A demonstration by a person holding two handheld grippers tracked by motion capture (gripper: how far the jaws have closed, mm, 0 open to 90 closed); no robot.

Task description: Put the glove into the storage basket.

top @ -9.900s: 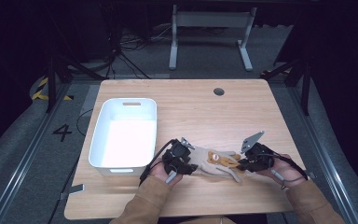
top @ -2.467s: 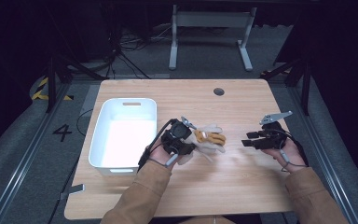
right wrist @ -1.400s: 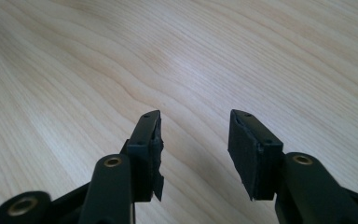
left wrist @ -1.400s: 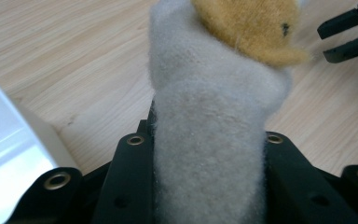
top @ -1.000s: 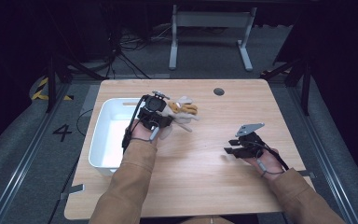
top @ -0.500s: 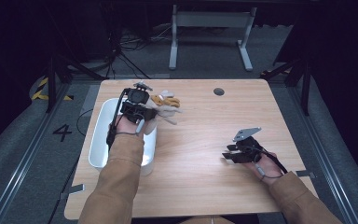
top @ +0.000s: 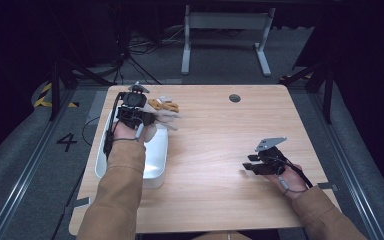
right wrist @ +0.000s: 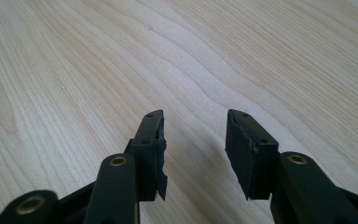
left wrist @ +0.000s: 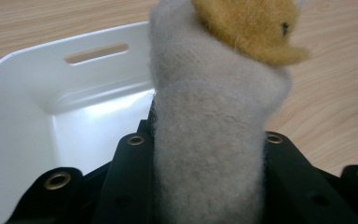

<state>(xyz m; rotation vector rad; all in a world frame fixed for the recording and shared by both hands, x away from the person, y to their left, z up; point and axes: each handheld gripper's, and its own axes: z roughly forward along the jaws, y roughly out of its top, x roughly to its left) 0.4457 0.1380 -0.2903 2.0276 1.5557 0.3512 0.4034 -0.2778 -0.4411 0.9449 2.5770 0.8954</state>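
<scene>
The left gripper (top: 145,117) is holding a plush toy (left wrist: 214,116), a soft grey body with a tan furry part at its far end, and is carrying it above the near-right rim of the white bin (top: 157,160), at the counter's (top: 220,150) left side. In the left gripper view the jaws are clamping the grey body from both sides, with the fabric bulging slightly between them; the toy is standing out past the jaws, the tan part hanging over the wood just beside the bin's slotted wall (left wrist: 95,52). Judged from the pile and the way it is yielding, the toy is light, soft and compressible, not fragile and not slippery; the fleece is giving the pads good purchase. The thick grey body is the sound place to take hold, as is being done; the thin tan limbs would likely flop and twist. On release it should drop without a bounce, though an overhanging limb could catch on the rim. The right gripper (top: 252,165) is resting low over bare counter at the right, well apart from toy and bin; in the right gripper view its jaws are standing moderately apart with nothing between them, touching no object.
</scene>
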